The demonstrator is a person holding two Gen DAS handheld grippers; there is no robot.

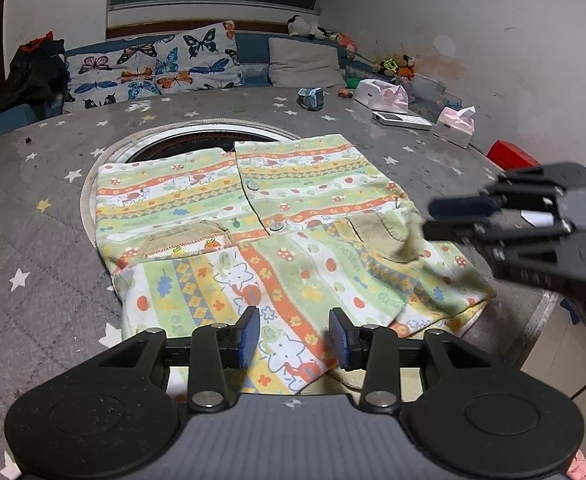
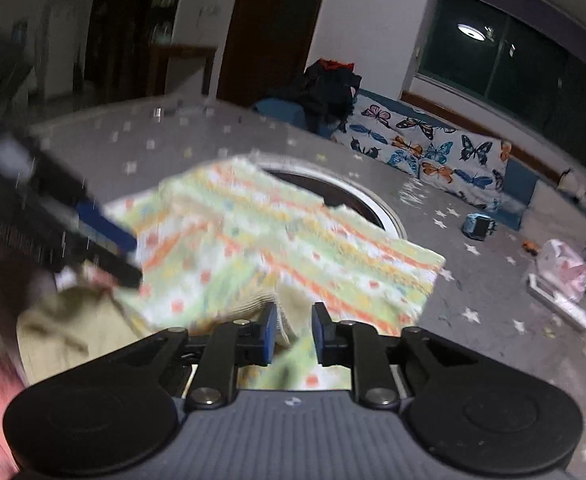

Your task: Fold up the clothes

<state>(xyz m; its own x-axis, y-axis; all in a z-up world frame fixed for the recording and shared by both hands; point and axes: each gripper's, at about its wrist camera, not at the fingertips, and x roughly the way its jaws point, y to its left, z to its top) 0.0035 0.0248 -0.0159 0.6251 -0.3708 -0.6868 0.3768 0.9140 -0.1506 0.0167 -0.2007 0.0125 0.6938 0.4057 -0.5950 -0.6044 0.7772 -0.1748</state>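
While jaws gape, left tool (image 1: 294, 334) over shirt (image 1: 253, 216), right tool (image 2: 292, 330) beside cuff (image 2: 253, 304)

Our left gripper (image 1: 294, 337) is level, pads (image 1: 250, 330) parted with a wide gap. Our right gripper (image 2: 292, 334) has its pads (image 2: 269, 332) parted more narrowly, pointing toward the left one.

shirt (image 1: 253, 216) lies on table (image 1: 33, 220), apparently over a round opening (image 1: 197, 142).
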